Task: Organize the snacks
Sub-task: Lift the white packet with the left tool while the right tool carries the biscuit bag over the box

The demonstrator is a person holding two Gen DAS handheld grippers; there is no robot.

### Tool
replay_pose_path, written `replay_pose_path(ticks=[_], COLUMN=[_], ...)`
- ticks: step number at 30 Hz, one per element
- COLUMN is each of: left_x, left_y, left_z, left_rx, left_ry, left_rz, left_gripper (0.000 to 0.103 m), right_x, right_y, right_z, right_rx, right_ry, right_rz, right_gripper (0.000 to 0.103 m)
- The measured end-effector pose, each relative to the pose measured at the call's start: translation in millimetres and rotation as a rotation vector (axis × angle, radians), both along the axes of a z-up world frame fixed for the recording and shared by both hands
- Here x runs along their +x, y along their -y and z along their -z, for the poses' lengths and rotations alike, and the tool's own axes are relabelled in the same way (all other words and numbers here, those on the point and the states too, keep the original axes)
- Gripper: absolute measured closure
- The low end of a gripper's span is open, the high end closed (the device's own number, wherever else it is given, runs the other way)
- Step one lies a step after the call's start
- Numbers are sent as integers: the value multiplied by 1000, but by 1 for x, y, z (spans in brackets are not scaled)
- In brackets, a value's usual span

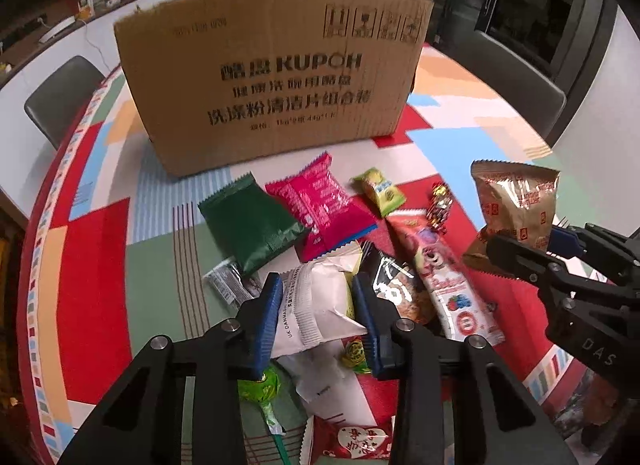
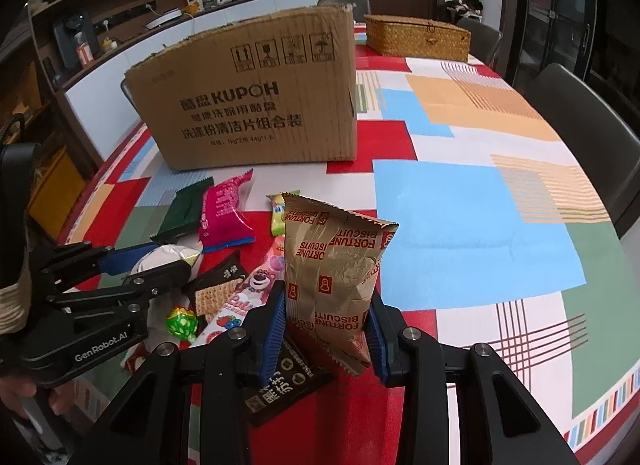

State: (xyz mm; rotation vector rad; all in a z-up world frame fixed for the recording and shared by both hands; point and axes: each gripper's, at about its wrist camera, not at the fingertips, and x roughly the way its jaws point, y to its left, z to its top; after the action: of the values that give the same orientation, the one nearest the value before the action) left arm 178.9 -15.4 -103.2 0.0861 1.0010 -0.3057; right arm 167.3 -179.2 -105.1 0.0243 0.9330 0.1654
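the right gripper is clamped on a gold "fortune biscuits" packet, held upright and upside down above the snack pile. the left gripper pinches a white packet printed "uk danma…". on the patchwork tablecloth lie a green pouch, a pink packet and a strawberry bar, before a cardboard box marked "kupoh".

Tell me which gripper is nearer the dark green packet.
Left. The left gripper, shut on the white packet, sits just in front of the dark green packet; the right gripper holds the gold biscuit bag farther right.
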Motion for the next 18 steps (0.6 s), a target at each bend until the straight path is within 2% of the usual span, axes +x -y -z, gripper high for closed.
replay_pose_path(ticks=[7, 18], left_x=[-10, -9], left_y=[-1, -12], left_z=[-35, -95], left_rx=[-34, -69], left_ry=[85, 251], left_rz=[-11, -36], left_gripper=[67, 67], right_x=[-10, -7], right_y=[-2, -10], right_z=[-20, -78], right_rx=[11, 22], right_ry=[53, 230], right_rz=[-14, -57], right_gripper=[66, 66])
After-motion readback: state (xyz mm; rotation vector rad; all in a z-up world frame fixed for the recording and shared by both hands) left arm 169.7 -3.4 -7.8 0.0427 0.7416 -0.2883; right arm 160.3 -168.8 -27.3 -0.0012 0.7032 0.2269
